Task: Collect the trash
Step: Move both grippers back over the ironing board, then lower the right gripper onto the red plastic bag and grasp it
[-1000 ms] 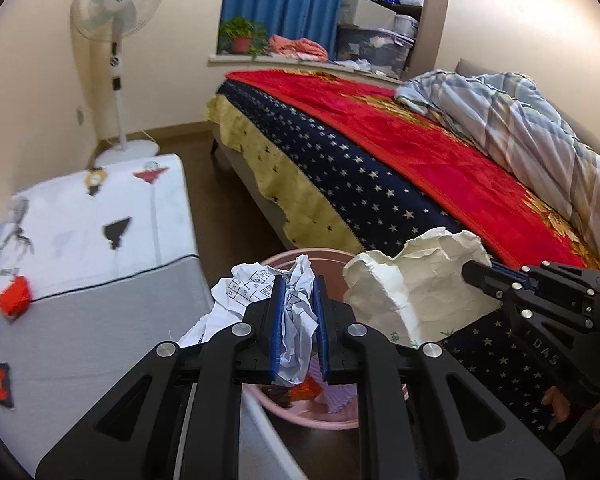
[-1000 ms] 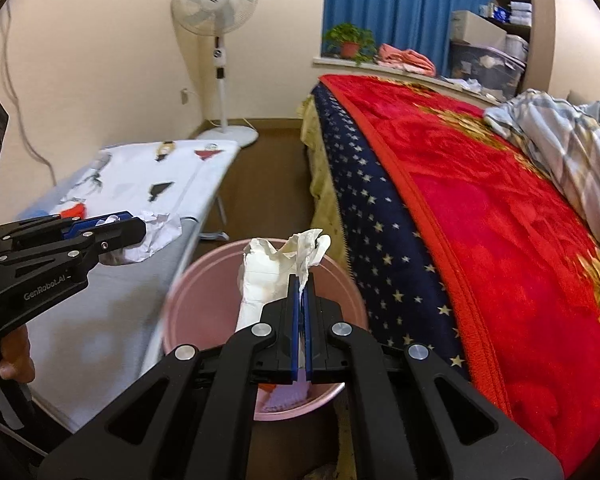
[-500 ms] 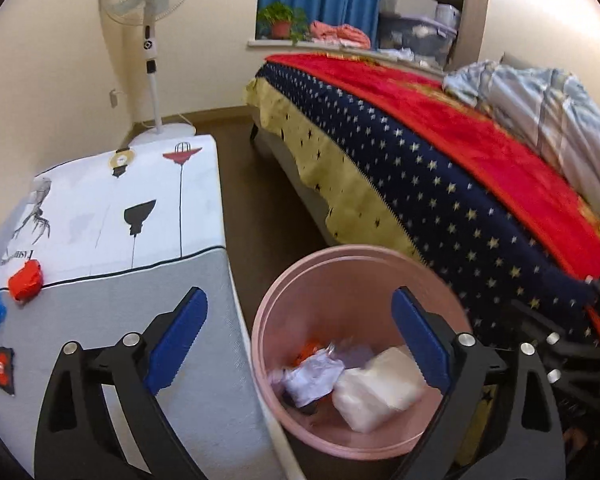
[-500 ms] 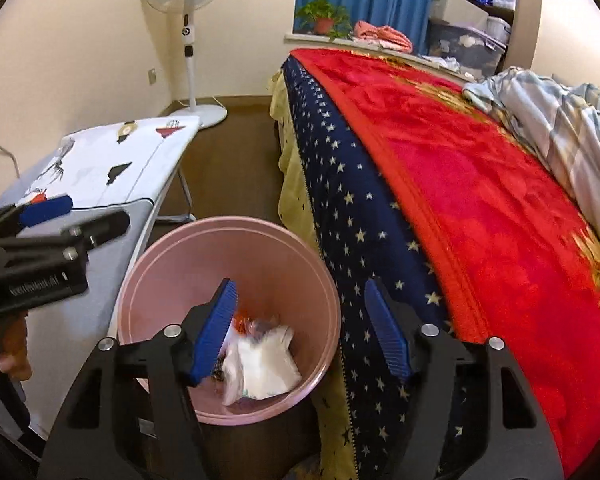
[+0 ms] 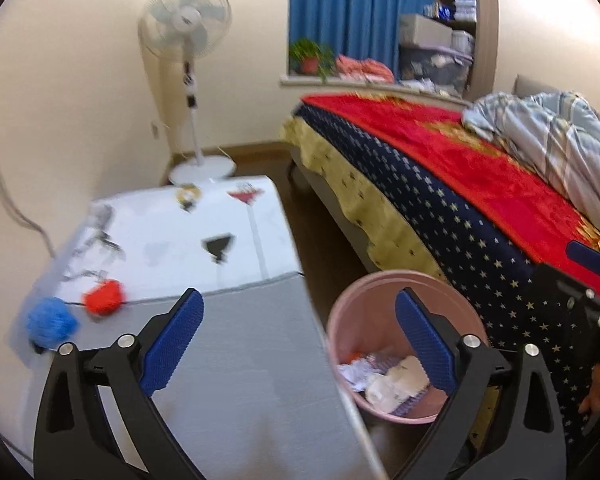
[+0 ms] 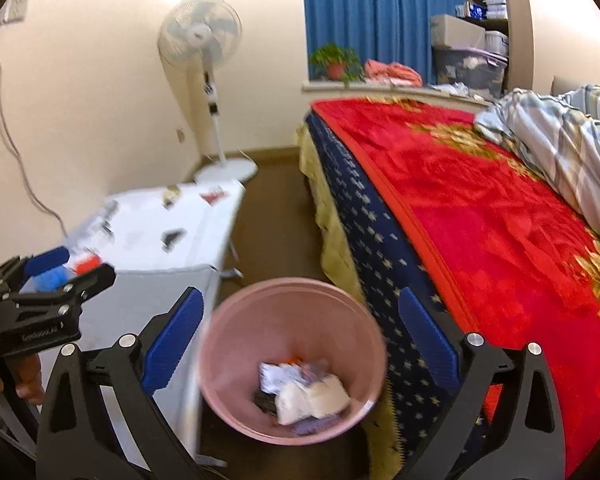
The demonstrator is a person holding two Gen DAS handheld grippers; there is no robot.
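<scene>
A pink round bin [image 5: 340,320] [image 6: 236,320] stands on the floor between a cloth-covered table and the bed. Crumpled white paper [image 5: 396,378] [image 6: 312,398] and other scraps lie inside it. My left gripper [image 5: 298,336] is open and empty, above the table's near corner and the bin's left rim. My right gripper [image 6: 300,332] is open and empty, above the bin. A red ball-like lump [image 5: 103,298] and a blue one [image 5: 51,322] lie on the table's left side. The left gripper also shows in the right wrist view [image 6: 66,268].
The table [image 5: 228,360] has a white and grey cloth. A bed with a red and star-patterned blanket [image 5: 460,184] fills the right. A standing fan [image 5: 186,28] is at the back wall. A bundled striped duvet [image 5: 556,132] lies on the bed.
Both grippers opened and let go of their crumpled paper, which now lies in the bin. Both have since lifted and pulled back; the left has swung left toward the table.
</scene>
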